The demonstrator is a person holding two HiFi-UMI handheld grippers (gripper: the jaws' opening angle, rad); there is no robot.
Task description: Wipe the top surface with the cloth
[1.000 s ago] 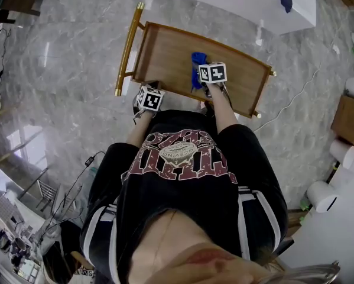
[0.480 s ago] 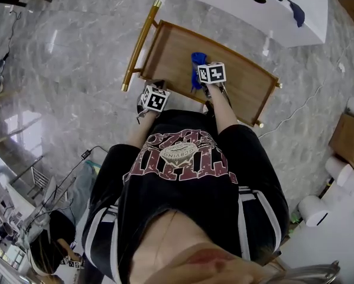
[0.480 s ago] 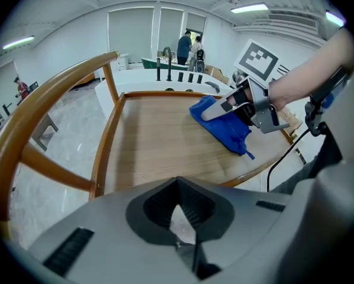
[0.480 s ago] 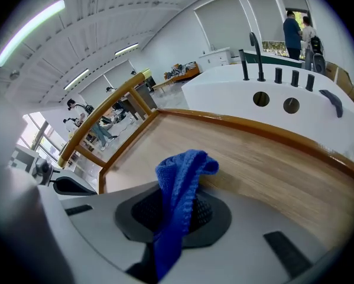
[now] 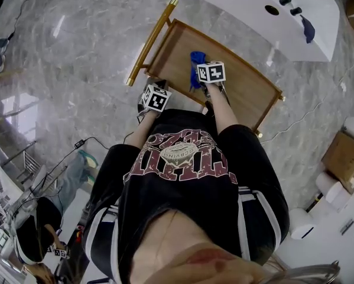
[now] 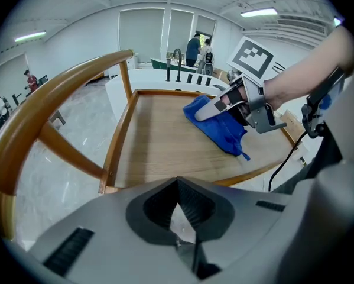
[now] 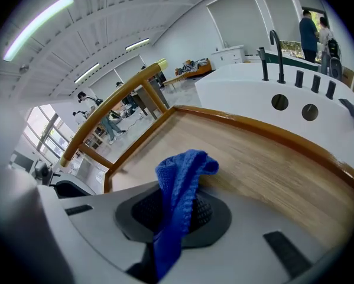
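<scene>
On the flat brown wooden cart top (image 5: 239, 90), roughly midway along its length, I am pinching the bunched blue knitted cloth (image 7: 179, 179) in my right gripper (image 7: 175, 215): its two fingers are pressing together on a fold, and the loose end is draping forward and down onto the wood. From the left gripper view, the cloth's lower edge is lying flat on the board, closer to the near rim than to the far one. My left gripper (image 6: 178, 206) is hanging near the cart's near-left corner, fingers pressed together with nothing between them. It is looking across the board from just outside the rim, and I cannot tell whether it is touching the frame. A low raised wooden lip (image 6: 120, 138) is running round the surface, so every stroke is ending against a small wall. Bare wood is lying open on both sides of the cloth, a shorter stretch to my left toward the long golden handle bar (image 5: 152, 43) and a wider one to my right toward the far corner. Beyond the far rim, well apart from it, a white counter with round holes (image 5: 283, 22) is standing, and grey marble floor (image 5: 76, 70) is showing on the left.
</scene>
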